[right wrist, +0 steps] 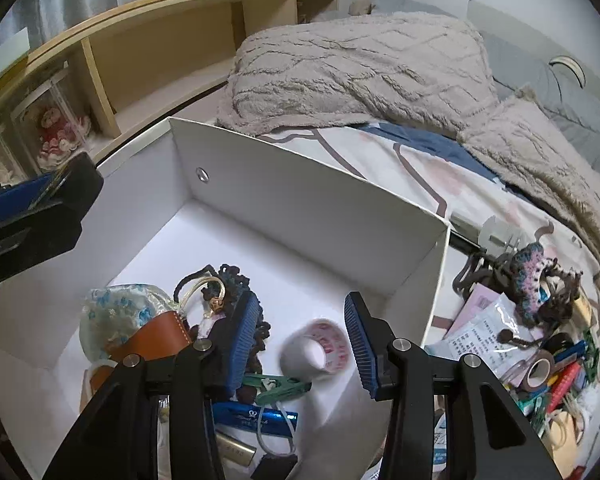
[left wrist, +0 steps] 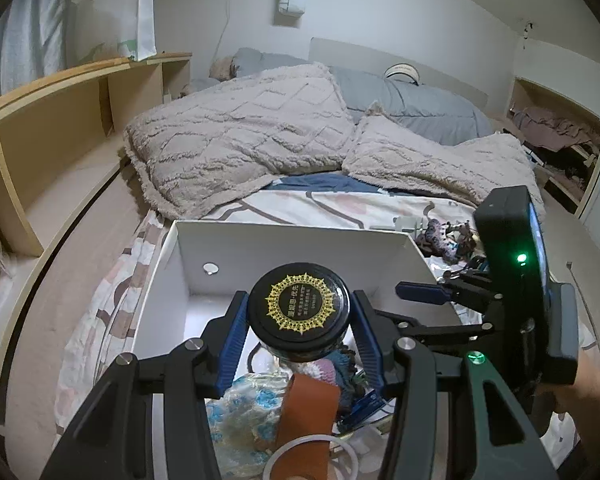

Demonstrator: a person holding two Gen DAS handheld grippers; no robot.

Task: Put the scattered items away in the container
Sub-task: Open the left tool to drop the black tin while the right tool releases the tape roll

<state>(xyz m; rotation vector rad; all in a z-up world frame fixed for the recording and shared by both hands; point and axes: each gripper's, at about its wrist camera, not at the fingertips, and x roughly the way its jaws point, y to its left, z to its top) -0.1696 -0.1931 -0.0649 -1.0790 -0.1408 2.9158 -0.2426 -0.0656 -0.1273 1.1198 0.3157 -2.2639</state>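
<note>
The jar (left wrist: pixel 298 312) sits clamped between the left gripper's (left wrist: pixel 299 334) blue pads, held over the white box (left wrist: pixel 292 252). The right gripper (right wrist: pixel 300 344) hangs with jaws apart, empty, a tape roll (right wrist: pixel 318 346) below them inside the box. More clutter (right wrist: pixel 540 344) lies to its right on the bed (right wrist: pixel 420 160).

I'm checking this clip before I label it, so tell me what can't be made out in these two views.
- Jar, left wrist view: only its black lid shows; the body is hidden below it and the left gripper.
- Tape roll, right wrist view: blurred, print unreadable, under the open right gripper.
- Box: near wall cut off by the bottom edge in both views.
- Pile on the bed: small items too tangled to name.
</note>
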